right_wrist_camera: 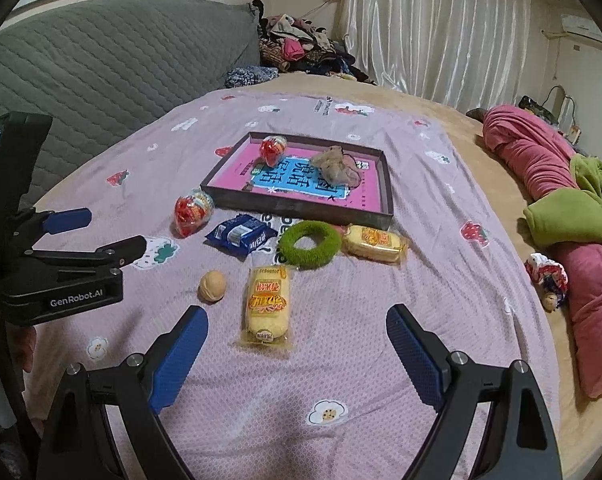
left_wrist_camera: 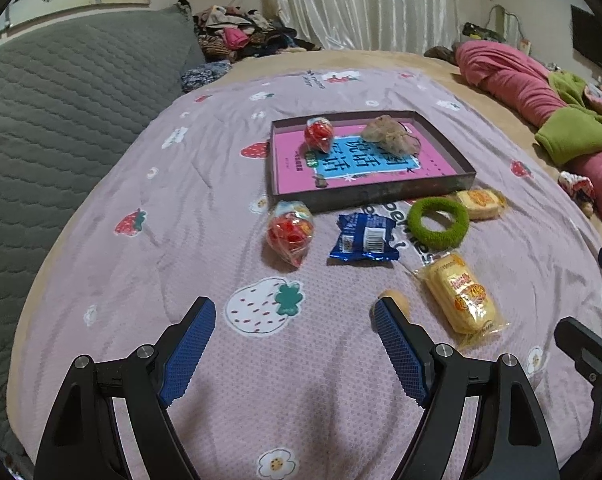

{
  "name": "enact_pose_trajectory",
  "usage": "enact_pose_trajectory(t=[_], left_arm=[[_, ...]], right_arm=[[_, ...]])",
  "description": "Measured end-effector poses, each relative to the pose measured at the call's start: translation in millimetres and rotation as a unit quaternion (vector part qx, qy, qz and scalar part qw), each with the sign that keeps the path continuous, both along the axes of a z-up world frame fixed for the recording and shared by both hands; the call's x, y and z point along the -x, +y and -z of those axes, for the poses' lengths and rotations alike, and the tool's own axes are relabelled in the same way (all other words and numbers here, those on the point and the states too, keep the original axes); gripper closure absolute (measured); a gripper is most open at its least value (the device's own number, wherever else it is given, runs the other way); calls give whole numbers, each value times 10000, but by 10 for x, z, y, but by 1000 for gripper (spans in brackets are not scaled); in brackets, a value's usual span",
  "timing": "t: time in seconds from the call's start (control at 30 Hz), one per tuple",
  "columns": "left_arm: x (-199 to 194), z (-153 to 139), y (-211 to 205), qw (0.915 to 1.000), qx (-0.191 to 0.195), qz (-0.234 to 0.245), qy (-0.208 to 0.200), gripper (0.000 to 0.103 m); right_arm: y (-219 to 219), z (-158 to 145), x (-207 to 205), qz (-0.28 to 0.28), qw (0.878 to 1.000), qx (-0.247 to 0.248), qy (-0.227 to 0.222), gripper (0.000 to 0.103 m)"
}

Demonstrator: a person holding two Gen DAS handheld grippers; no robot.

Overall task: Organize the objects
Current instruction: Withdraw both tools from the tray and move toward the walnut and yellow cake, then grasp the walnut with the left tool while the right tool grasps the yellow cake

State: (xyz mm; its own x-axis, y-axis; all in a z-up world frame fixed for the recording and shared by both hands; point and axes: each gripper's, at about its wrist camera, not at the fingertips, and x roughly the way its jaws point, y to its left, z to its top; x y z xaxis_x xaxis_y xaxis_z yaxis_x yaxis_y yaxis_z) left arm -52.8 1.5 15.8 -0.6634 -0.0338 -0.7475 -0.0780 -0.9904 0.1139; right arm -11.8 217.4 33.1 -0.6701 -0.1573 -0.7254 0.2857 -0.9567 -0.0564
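Now both my tongs hover spread and empty over the bed, with the snacks not yet in the tray.

My left tongs (left_wrist_camera: 293, 312) stand released above the strawberry blanket (left_wrist_camera: 181, 216), and my right tongs (right_wrist_camera: 297, 320) gape just as wide with nothing between them, near the closer yellow cake packet (right_wrist_camera: 267, 304). I judge the shallow tray (right_wrist_camera: 385, 216) is the goal, since one red candy bag (right_wrist_camera: 273, 150) and a brown pouch (right_wrist_camera: 337, 166) already lie inside it. Outside its near wall wait another red candy bag (right_wrist_camera: 191, 210), a blue wrapper (right_wrist_camera: 241, 236), a green ring (right_wrist_camera: 309, 244), a second cake packet (right_wrist_camera: 375, 242) and a small wooden ball (right_wrist_camera: 212, 286). Bare blanket under both tongs leaves room to descend; the tray wall is low.
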Motion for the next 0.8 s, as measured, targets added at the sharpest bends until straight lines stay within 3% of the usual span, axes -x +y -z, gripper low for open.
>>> enact_pose_trajectory(t=[0.3, 0.8], left_arm=[[59, 199, 155, 9997, 154, 192, -50, 20], [163, 394, 284, 9989, 31, 422, -198, 20]], right_arm=[[-28, 163, 48, -59, 9999, 19, -107, 12], [-67, 427, 176, -113, 9996, -76, -251, 12]])
